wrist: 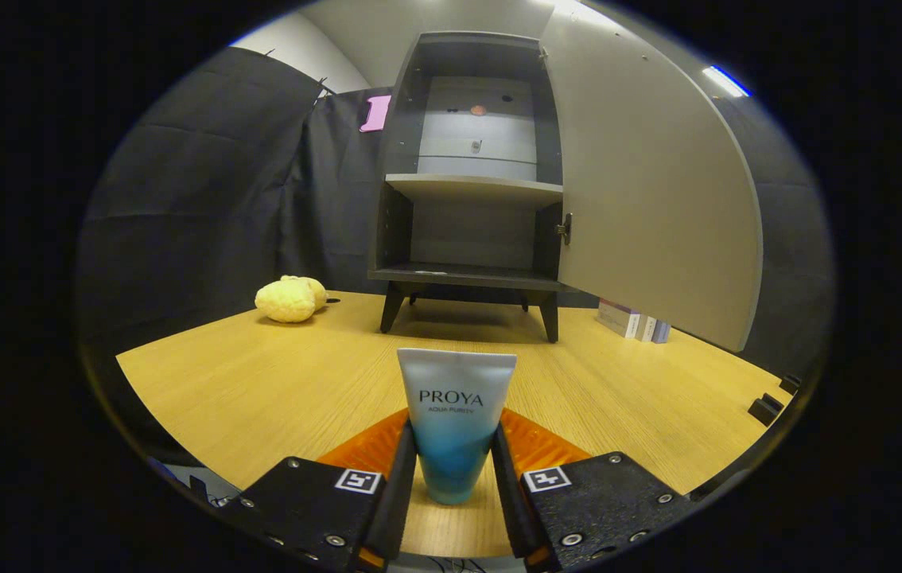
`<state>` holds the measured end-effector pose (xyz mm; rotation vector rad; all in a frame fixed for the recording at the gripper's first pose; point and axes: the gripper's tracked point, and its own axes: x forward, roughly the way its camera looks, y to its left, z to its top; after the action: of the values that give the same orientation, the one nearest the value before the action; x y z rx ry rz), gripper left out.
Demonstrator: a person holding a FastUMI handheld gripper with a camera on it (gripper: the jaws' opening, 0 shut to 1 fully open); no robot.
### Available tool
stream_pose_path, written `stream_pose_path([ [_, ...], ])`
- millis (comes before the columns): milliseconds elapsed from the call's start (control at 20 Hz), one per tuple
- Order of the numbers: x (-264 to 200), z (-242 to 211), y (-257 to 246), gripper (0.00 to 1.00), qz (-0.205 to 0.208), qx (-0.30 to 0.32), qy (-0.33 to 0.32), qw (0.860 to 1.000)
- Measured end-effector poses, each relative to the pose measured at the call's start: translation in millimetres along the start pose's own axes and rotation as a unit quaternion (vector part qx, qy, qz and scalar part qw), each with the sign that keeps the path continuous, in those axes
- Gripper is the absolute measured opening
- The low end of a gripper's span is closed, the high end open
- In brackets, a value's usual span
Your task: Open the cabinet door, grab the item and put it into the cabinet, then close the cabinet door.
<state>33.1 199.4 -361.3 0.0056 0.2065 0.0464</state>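
A white-to-blue tube (455,418) stands upright with its cap end down, held between my two fingers. My gripper (453,465) is shut on the tube's lower part, over the wooden table (260,390). Beyond it stands a small dark cabinet (471,183) on short legs. Its grey door (650,191) is swung wide open to the right. Inside, a middle shelf (473,189) and a bottom shelf (467,275) are both bare.
A pale yellow lumpy object (289,299) lies on the table left of the cabinet. Some small boxes (632,321) lie under the open door on the right. A small dark block (763,409) sits near the table's right edge.
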Motion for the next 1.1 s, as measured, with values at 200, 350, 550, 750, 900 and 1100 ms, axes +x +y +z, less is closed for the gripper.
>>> stream_pose_path([
  [200,2.2,56.2,-10.1,0.5,-0.003,0.002,-0.008,1.0],
  [350,3.1,103.0,-8.3,0.5,0.002,0.015,-0.008,1.0],
  [550,1.5,170.9,-0.4,0.51,0.005,-0.018,-0.022,1.0],
  [750,1.7,242.9,17.7,0.5,0.029,-0.026,-0.033,0.999],
  [900,22.5,291.5,21.9,0.5,0.038,-0.014,-0.041,0.998],
  [1100,79.5,344.5,10.6,0.5,0.031,-0.007,-0.052,0.998],
])
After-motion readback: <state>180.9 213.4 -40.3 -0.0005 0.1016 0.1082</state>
